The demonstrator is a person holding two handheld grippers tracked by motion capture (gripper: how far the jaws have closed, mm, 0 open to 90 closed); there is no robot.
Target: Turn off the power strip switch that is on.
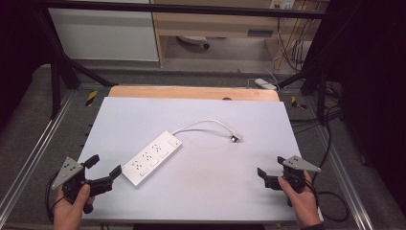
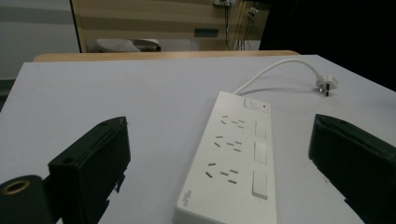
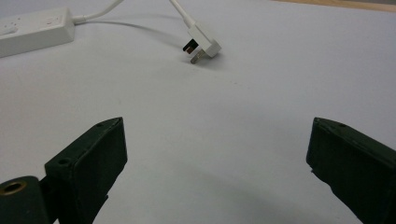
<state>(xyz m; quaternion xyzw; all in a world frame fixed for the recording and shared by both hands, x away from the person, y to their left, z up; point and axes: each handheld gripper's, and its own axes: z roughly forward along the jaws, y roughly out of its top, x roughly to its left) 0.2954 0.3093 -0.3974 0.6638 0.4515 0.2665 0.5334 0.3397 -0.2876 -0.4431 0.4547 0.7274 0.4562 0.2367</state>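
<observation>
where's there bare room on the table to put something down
Most of the table is bare. The widest patch lies between the power strip and the right gripper, below the plug. The far left corner, beyond the strip, is free too. It is tight only near the left gripper, whose open jaws sit right beside the strip's end.

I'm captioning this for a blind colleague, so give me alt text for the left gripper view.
A white power strip lies on a pale table between the left gripper's two open black jaws. Its white cord curves away to a plug lying unplugged on the table.
</observation>
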